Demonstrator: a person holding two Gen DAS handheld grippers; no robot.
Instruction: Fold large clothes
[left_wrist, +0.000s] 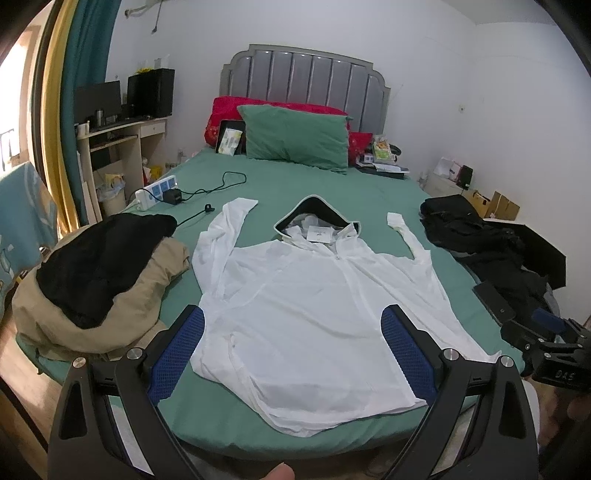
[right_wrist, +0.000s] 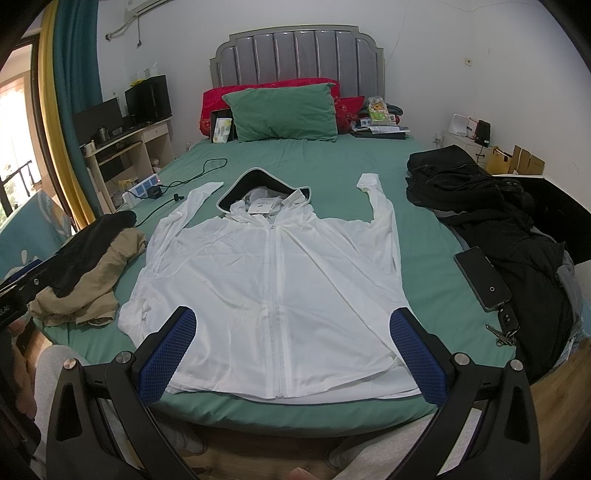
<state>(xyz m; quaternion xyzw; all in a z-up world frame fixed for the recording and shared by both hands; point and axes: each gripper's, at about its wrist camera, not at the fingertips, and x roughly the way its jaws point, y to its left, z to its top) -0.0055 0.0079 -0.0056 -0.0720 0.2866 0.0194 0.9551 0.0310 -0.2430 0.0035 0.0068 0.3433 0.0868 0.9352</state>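
White hoodie lies flat, zipped, sleeves out on the bed; no fold made yet; left gripper and right gripper fingers apart, holding nothing.

both grippers, left & right, jaws wide apart.

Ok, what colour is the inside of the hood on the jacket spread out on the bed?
Black, with a pale grey rim; the jacket itself is white. The hood lining shows best in the right wrist view.
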